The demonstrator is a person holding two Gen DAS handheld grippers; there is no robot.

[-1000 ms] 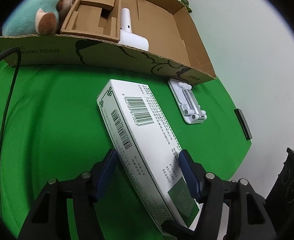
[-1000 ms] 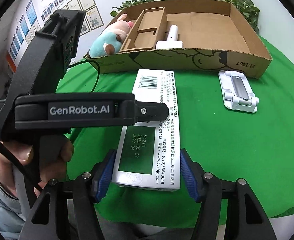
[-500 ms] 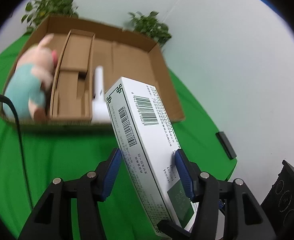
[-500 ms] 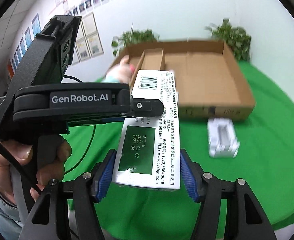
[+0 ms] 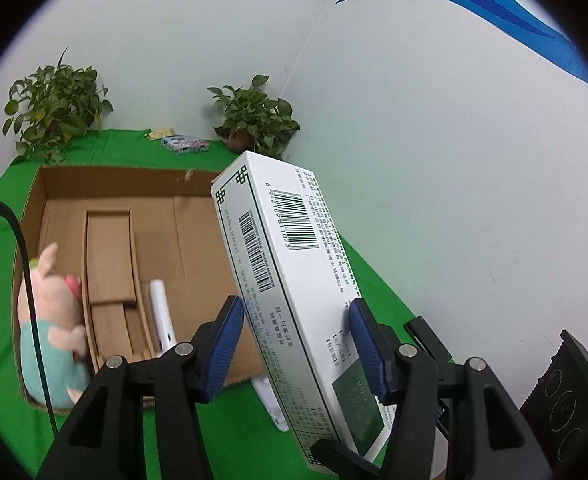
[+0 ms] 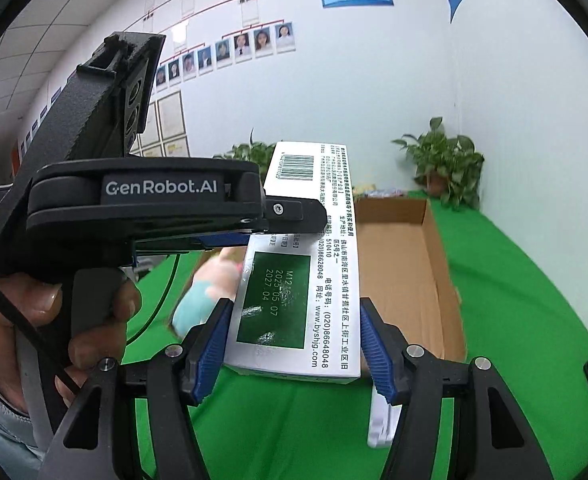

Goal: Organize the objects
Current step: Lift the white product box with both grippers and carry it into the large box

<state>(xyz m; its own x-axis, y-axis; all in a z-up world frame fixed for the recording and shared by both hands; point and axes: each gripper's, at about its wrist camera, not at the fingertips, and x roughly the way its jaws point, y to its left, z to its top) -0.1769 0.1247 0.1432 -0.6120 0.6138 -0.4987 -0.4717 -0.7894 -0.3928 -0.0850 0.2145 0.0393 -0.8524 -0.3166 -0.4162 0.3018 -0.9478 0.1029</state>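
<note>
A long white box (image 5: 289,272) with barcodes and a green label is held in the air, tilted up, above the green table. My left gripper (image 5: 294,336) is shut on its middle. My right gripper (image 6: 294,344) is shut on its near end (image 6: 294,300); the left gripper's body (image 6: 145,200) crosses that view. Below lies an open cardboard box (image 5: 197,208), also seen in the right wrist view (image 6: 406,264). It holds a pink and teal plush pig (image 5: 49,320), a cardboard insert (image 5: 109,256) and a white device (image 5: 161,312).
A white phone stand (image 6: 382,420) lies on the green cloth (image 6: 514,300) under the held box. Two potted plants (image 5: 57,108) (image 5: 253,116) and a small packet (image 5: 185,145) stand at the table's far edge. A black cable (image 5: 25,280) runs at the left.
Both grippers have lifted the white box off the table and raised it higher, tilting its far end up. The cardboard box now lies below and behind it.
</note>
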